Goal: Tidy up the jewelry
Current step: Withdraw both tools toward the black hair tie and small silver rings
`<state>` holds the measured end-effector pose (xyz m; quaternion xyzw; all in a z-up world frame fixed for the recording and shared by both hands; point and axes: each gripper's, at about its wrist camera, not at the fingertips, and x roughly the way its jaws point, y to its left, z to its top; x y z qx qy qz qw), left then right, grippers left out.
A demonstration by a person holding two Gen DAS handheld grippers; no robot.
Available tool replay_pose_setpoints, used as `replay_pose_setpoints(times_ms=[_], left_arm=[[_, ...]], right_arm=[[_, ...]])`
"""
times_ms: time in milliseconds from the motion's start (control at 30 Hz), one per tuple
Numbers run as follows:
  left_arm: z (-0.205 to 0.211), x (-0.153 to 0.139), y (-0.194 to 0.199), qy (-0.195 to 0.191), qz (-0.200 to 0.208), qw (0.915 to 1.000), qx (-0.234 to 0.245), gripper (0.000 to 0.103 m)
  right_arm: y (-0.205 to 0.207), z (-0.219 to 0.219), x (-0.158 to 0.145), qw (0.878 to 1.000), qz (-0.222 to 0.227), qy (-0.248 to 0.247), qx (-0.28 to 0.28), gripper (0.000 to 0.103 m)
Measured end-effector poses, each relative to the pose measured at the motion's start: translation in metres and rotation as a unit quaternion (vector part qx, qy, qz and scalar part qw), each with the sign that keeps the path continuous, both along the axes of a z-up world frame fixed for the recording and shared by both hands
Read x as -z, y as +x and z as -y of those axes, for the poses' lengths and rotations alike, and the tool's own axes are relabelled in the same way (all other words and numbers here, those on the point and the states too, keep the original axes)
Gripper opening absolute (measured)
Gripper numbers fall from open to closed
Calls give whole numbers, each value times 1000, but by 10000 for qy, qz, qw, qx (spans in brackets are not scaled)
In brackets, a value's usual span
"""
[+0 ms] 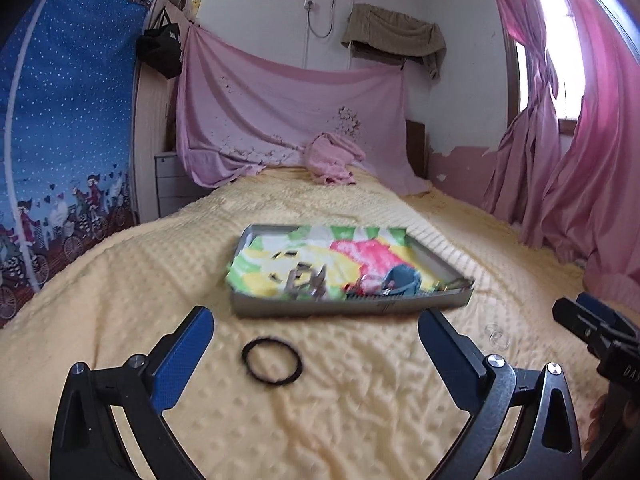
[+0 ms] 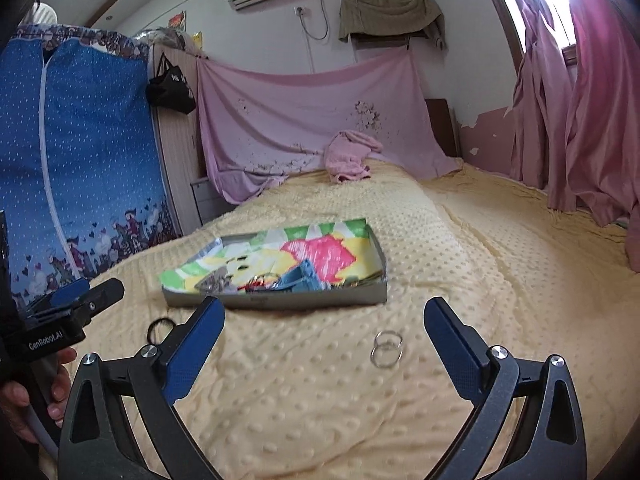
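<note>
Much of the shallow grey tray [image 1: 404, 307] was blurred, so the small items heaped at its near edge could not be told apart; metal clips, something red and a blue piece were only roughly made out on the bright green, yellow and pink patterned lining [image 2: 320, 256]. The left gripper [image 1: 316, 328] was seen with its jaws spread wide and nothing between the blue ribbed pads. A black elastic hair ring [image 1: 272, 361], thin and round, lay flat on the bedspread just beyond them, near the tray's front wall. The right gripper [image 2: 324, 324] was likewise held wide apart and empty, with two linked silvery wire rings [image 2: 386, 348] lying on the cover ahead of it, to the right of the hair ring. In the left view these rings showed only as a faint glassy outline. The yellow bedspread [image 2: 460, 248] was soft and dimpled with raised dots. A hand [image 2: 36, 396] was cut off at the left edge of the right view.
</note>
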<state>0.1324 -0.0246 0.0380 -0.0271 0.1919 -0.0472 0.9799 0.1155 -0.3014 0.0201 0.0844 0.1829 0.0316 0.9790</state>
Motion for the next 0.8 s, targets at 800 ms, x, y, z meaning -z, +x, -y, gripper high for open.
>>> replay_pose_setpoints(times_ms=[800], left_arm=[[-14, 69, 64, -170, -1373, 9892, -492, 103]], right_arm=[[80, 1, 64, 9923, -1216, 198, -89, 98]])
